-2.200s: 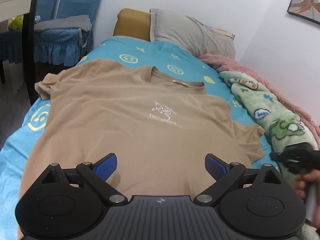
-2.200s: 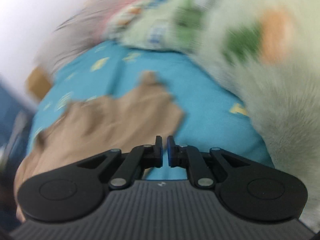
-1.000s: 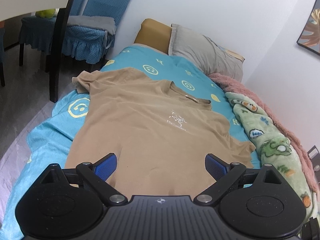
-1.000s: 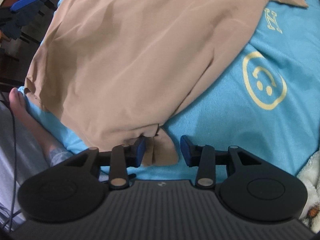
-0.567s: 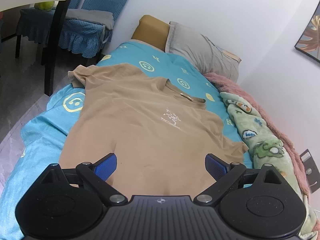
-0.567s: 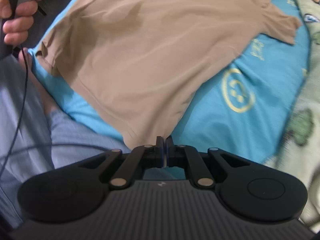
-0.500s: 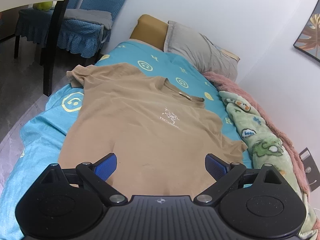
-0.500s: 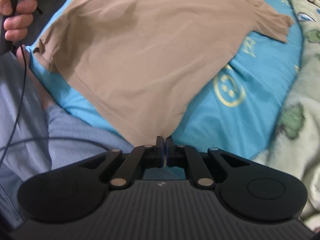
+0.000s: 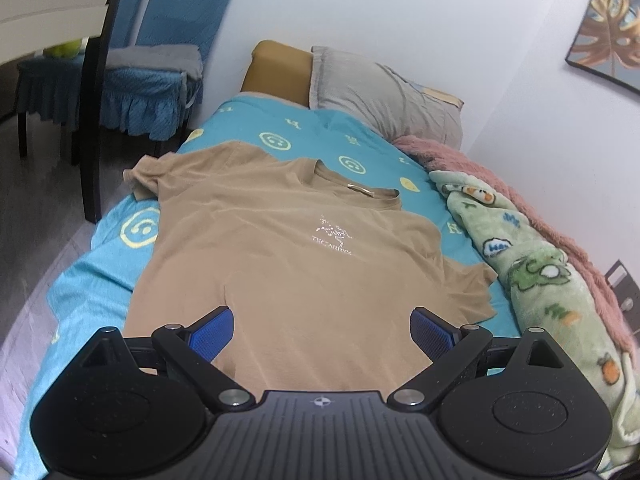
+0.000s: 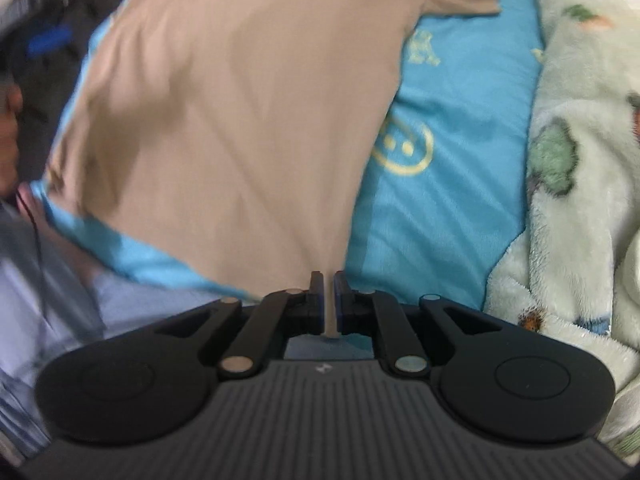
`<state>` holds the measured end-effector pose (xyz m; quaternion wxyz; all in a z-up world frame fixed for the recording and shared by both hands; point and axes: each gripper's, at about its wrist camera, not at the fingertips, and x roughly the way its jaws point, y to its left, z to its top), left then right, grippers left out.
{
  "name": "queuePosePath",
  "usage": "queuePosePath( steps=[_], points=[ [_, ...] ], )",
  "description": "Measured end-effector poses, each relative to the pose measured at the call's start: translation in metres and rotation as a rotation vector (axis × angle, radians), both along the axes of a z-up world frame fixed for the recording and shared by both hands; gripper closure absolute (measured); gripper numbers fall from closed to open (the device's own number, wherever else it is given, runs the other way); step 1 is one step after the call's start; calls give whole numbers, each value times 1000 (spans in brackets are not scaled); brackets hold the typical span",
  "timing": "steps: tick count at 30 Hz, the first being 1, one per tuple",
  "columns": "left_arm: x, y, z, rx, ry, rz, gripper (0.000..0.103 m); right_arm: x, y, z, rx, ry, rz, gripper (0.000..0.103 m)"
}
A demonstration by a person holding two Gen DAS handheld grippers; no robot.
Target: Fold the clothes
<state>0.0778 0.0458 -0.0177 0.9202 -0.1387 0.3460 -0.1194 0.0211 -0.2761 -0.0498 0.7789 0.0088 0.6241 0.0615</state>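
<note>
White walls enclose a bed covered by a turquoise sheet with yellow smiley faces (image 9: pixel 276 142); a grey pillow (image 9: pixel 380 94) and a mustard cushion (image 9: pixel 280 72) sit at the head against the wall, and a pale green fleece blanket with cartoon prints (image 9: pixel 532 268) lies bunched along the far side over a pink fuzzy blanket (image 9: pixel 476 168). Tan short-sleeved T-shirt with a small white chest logo (image 9: pixel 304 248) lies spread face up on the sheet, collar toward the pillows, sleeves out to either side. Left gripper (image 9: pixel 320 328) hangs above the lower half of the shirt, blue pads wide apart, nothing between them, not touching the cloth. Right gripper (image 10: pixel 329 300) points steeply down at the hem corner nearest the green blanket; a narrow strip of the tan fabric runs between its jaws, which are opening, though the pads appear to keep contact with it. Hem corner lifted off the sheet toward that gripper. Right view motion-blurred. Blue skirted chair (image 9: pixel 148 84) stands beyond the bed's near-side edge; framed leaf print (image 9: pixel 608 28) on the wall. Person's light blue clothing (image 10: pixel 36 280) visible at the bed's foot.
</note>
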Motion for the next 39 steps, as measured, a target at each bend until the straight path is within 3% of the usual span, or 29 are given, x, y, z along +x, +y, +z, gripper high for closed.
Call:
queuePosePath(
  steps=[1, 3, 8, 12, 20, 24, 27, 33, 39],
  points=[
    [-1, -2, 2, 13, -10, -7, 7, 0, -2, 7, 16, -35, -20, 38],
    [-5, -9, 5, 46, -33, -24, 6, 1, -5, 22, 54, -134, -58, 13],
    [-18, -28, 12, 141, -105, -72, 5, 7, -10, 47, 150, -405, -199, 14],
    [-28, -42, 16, 204, -155, -103, 3, 23, -21, 38, 236, -538, -319, 14],
    [-33, -56, 12, 269, -172, -136, 2, 86, -64, -21, 486, -600, -667, 14],
    [-29, -60, 7, 285, -153, -148, 2, 121, -90, -71, 641, -548, -833, 14],
    [-24, -62, 1, 291, -137, -156, 2, 139, -105, -104, 695, -532, -908, 14],
    [-5, -63, -10, 244, -69, -168, 2, 165, -129, -154, 753, -555, -993, 13],
    [19, -63, -26, 175, 21, -176, 2, 198, -136, -166, 672, -648, -941, 13]
  ],
)
